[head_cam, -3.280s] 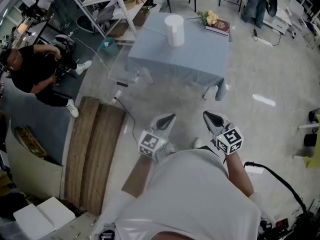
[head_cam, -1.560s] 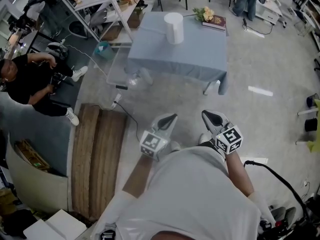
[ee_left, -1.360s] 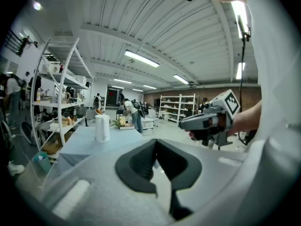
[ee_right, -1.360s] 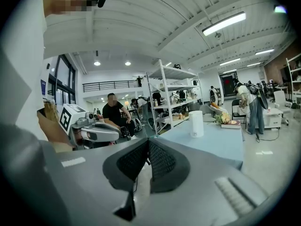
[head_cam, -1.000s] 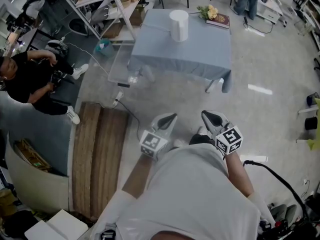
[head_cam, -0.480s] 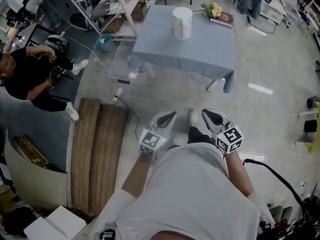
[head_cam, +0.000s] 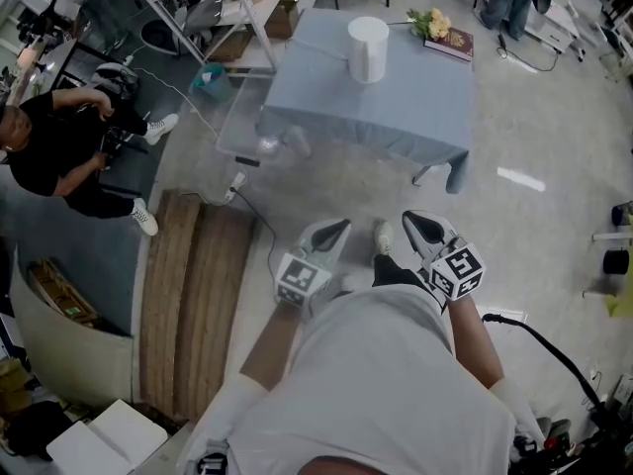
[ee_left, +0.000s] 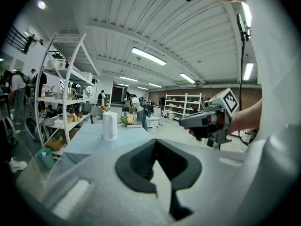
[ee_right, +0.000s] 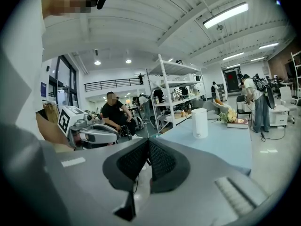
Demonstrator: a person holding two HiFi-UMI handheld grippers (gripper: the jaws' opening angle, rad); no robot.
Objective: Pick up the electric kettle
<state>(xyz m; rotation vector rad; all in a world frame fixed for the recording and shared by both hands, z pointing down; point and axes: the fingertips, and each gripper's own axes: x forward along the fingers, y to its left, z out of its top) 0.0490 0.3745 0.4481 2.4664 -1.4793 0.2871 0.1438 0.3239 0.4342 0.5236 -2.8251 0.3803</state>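
Observation:
The white electric kettle (head_cam: 368, 48) stands upright on a table under a blue cloth (head_cam: 396, 107), far ahead of both grippers. It also shows in the left gripper view as a small kettle (ee_left: 109, 125) and in the right gripper view as a kettle (ee_right: 200, 123). My left gripper (head_cam: 338, 229) and right gripper (head_cam: 414, 222) are held side by side close to my body, over the floor. Both have their jaws together with nothing between them. Each gripper sees the other: right gripper (ee_left: 211, 119), left gripper (ee_right: 89, 132).
A book (head_cam: 449, 44) with flowers (head_cam: 432, 25) lies on the table's far corner. A white shelf rack (head_cam: 223, 3) and a clear box (head_cam: 242, 127) stand left of the table. A person in black (head_cam: 59, 146) sits at the left. Wooden boards (head_cam: 188, 295) and a cable (head_cam: 259, 240) lie on the floor.
The table and kettle have slid slightly rightward and closer in the head view as I walk toward them. A shoe now shows between the grippers, which stay shut before my body.

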